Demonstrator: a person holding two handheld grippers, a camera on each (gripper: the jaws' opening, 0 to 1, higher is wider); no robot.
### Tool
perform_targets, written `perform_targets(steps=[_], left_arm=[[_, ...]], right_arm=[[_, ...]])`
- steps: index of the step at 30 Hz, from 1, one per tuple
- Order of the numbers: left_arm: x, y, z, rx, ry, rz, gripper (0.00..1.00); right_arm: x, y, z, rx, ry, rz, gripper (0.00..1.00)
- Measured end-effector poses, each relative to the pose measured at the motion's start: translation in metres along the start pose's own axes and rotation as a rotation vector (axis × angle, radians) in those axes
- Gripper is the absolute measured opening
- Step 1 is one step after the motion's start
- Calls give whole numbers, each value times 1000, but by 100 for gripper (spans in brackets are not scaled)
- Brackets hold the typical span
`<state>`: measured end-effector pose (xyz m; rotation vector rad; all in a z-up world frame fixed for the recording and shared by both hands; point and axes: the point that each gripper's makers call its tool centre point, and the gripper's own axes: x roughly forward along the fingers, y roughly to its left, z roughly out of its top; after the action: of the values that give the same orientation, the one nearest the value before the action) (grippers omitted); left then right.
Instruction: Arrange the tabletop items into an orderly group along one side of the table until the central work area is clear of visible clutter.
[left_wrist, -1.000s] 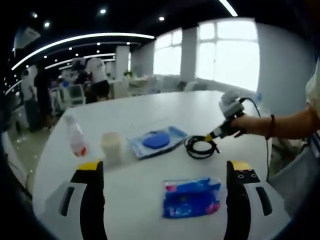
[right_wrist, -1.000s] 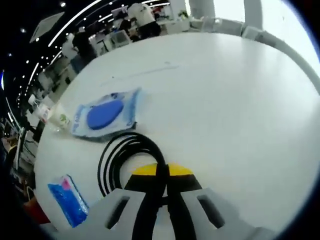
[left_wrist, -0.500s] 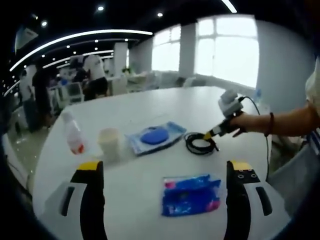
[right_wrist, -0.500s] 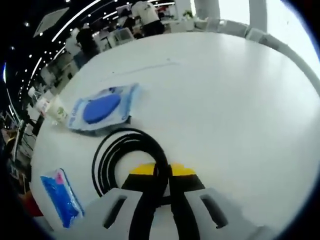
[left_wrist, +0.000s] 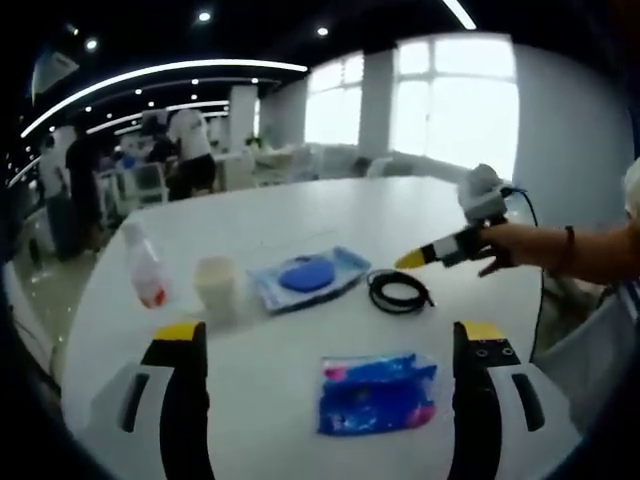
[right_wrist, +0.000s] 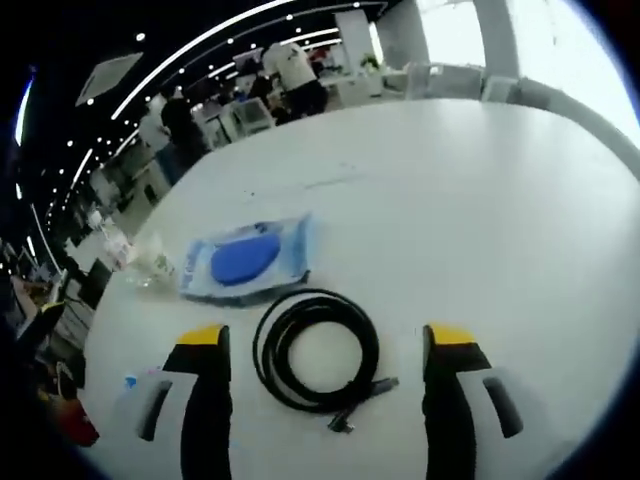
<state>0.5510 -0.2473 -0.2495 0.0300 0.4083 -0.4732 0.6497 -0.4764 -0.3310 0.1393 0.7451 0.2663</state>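
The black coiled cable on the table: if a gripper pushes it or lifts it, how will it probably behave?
The black coiled cable looks thin and loosely looped, so it will likely flop and sag when lifted from one side. Its loops are not tied, as far as can be seen, so pushing may deform or spread the coil. It lies flat on the white table, so rolling seems unlikely.

An open-plan office or lab is shown. A large white desk (left_wrist: 300, 215) is seen in the foreground, with tall bright windows (left_wrist: 455, 100) at the upper right. Curved ceiling light strips (left_wrist: 150, 80), chairs (left_wrist: 150, 185) and standing people (left_wrist: 190, 150) are seen at the upper left.
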Motion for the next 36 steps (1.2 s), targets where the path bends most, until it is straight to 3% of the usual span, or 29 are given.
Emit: perform_targets(steps=[11, 22, 25, 28, 30, 32, 36], left_arm=[[0, -2, -1, 14, 5, 9, 99], [-4, 0, -2, 32, 11, 29, 99], [-6, 0, 1, 34, 8, 37, 99], [-8, 4, 6, 74, -3, 71, 99], [-9, 4, 8, 72, -7, 70, 99], [-10, 4, 8, 62, -10, 71, 99], [-10, 7, 1, 80, 25, 81, 99]], right_arm=[[-36, 64, -34, -18, 26, 107, 97], [-48, 88, -66, 15, 80, 136, 99], [-49, 94, -81, 12, 105, 138, 96], [-50, 102, -101, -6, 153, 132, 82], [-49, 108, -112, 12, 172, 140, 78], [-48, 117, -127, 13, 234, 164, 77], [-43, 122, -135, 13, 237, 162, 66]])
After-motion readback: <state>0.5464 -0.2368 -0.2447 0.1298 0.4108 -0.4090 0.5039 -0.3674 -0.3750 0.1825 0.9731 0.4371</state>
